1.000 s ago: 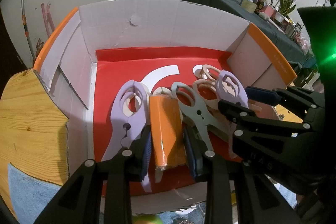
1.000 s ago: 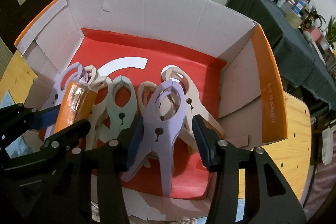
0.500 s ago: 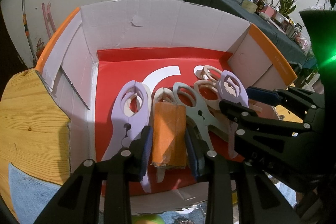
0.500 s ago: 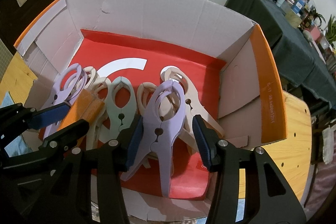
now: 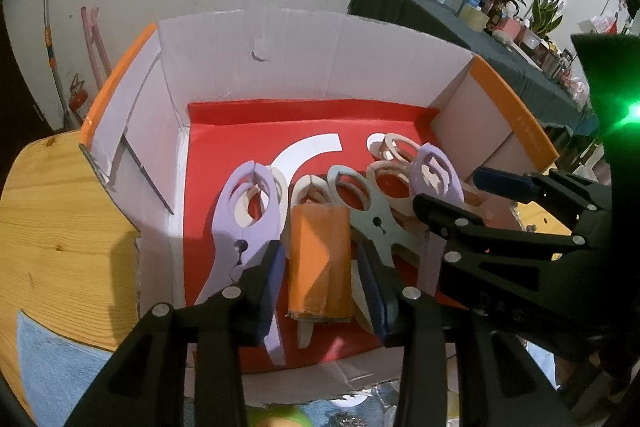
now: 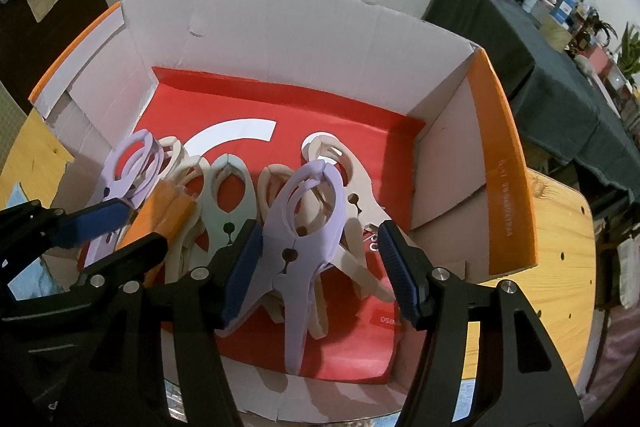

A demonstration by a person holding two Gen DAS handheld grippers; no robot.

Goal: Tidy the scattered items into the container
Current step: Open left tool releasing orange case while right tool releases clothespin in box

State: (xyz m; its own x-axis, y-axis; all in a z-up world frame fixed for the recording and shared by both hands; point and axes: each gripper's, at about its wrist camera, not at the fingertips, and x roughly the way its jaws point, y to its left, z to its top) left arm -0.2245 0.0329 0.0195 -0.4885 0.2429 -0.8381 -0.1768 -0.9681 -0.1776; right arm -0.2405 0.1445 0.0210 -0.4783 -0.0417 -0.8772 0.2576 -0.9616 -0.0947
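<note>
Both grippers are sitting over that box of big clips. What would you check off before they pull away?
1. Orange pack lies in the cardboard box, on the clips: ok.
2. Left gripper opening, pads off the pack: ok.
3. Lilac clip rests in the box on the beige clips: ok.
4. Right gripper opening; right pad clear, left pad close to the clip: cannot tell.
5. Nothing hangs over the box rim: ok.
6. Items left outside the box: cannot tell.

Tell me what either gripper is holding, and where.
Nothing. Both are opening: the left gripper straddles the orange pack, the right gripper the purple clip.
</note>
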